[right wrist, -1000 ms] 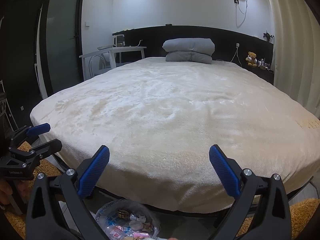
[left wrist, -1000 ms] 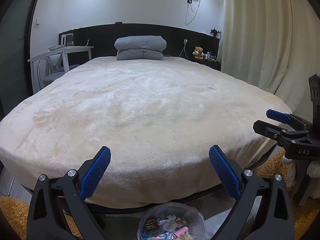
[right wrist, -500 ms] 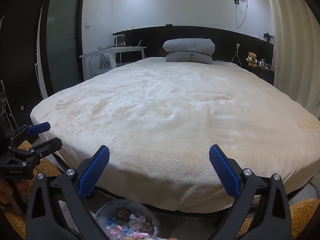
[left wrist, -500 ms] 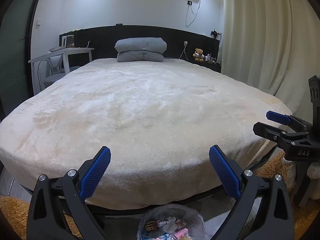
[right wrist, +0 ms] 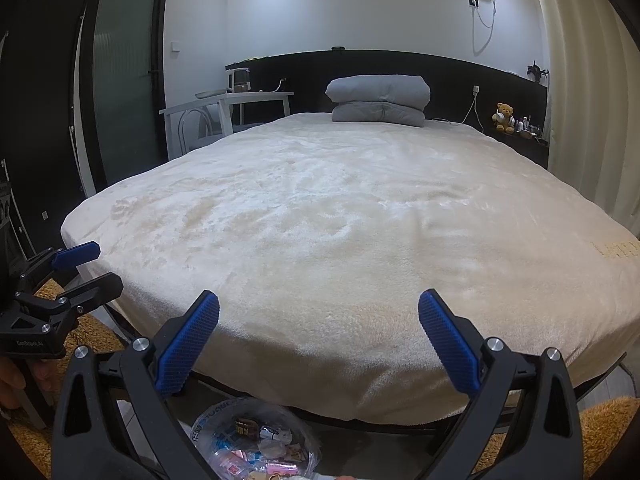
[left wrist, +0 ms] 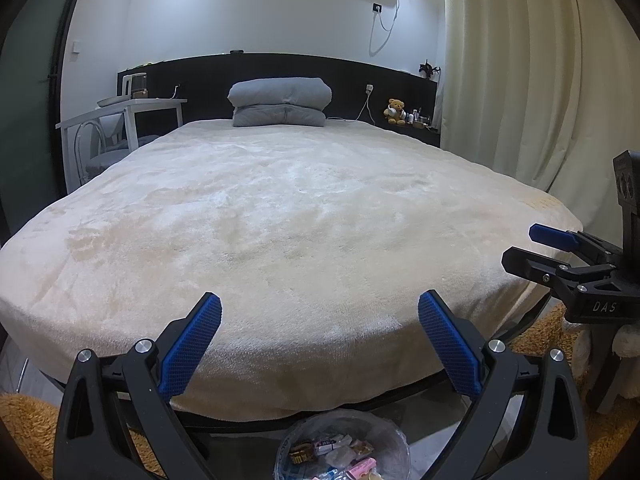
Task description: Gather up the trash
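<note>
I hold two tongs over the foot of a big bed [left wrist: 304, 216]. My left tongs [left wrist: 320, 312] are spread wide, with nothing between the blue pads [left wrist: 192, 344]. My right tongs [right wrist: 319, 310] are spread wide too, and they hold nothing.

The trash [left wrist: 340, 454] is in a clear plastic bag [left wrist: 392, 436] on the floor, just past the edge of the bed. In the left view the bag sits low down, below and between my left tongs' two fingers, right at the bottom of the picture. I can see little wrappers in it (pink, white and brown ones). In the right view the same bag [right wrist: 208, 424] sits low too, nearer to the left finger than to the right one. Neither pair of tongs touches the bag.

From the left view I can see my right tongs [left wrist: 560, 256] off to the right side, beside the bed corner. From the right view I can see my left tongs [right wrist: 68, 272] off to the left side.

The bed has a soft cream blanket [right wrist: 340, 220] on top. Far away at the head of the bed lies a folded gray quilt [left wrist: 280, 102]. A small teddy bear [left wrist: 395, 111] sits on a dark shelf near the curtain [left wrist: 520, 72]. A fuzzy orange rug [right wrist: 600, 428] lies on the floor beside the bed.
</note>
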Demonstrator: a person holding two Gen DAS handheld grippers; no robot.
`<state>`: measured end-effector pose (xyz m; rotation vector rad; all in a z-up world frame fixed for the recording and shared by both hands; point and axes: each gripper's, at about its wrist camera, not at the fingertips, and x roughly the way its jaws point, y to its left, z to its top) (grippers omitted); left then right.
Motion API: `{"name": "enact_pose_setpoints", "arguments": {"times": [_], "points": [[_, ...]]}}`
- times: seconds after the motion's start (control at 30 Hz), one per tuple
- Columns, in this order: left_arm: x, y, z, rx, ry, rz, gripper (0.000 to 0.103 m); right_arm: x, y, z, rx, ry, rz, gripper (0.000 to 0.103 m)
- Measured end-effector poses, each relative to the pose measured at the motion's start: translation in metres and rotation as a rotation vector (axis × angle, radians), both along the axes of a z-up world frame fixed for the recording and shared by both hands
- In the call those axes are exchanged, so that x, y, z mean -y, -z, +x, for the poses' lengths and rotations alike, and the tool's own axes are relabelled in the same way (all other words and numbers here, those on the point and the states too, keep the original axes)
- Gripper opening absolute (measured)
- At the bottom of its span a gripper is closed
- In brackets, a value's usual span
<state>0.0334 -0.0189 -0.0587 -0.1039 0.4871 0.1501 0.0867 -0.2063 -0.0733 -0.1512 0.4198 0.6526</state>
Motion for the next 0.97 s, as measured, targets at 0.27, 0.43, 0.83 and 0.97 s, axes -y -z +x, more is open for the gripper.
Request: {"name": "enact_pose_setpoints", "arguments": {"times": [0.27,0.43,0.83,0.97], "points": [[0.0008,-0.0006,-0.0002,0.003,0.001,-0.002,0.097,-0.0008,0.0005,-0.0003,-0.002,0.002,0.0,0.098],[0.0023,-0.0017,-0.0006,0.006,0.004,-0.003,0.097,-0.0007,0.0005,0.0003,-0.003,0.002,-0.002,0.098],[0.0036,-0.0042,-0.0031,0.015,0.004,-0.002,0.097,-0.0018,0.0009,0.0003,-0.005,-0.001,-0.002,0.098],[0.0048,-0.006,-0.0052,0.022,0.005,-0.007,0.097,-0.0015,0.0008,-0.002,-0.009,-0.007,0.002,0.098]]}}
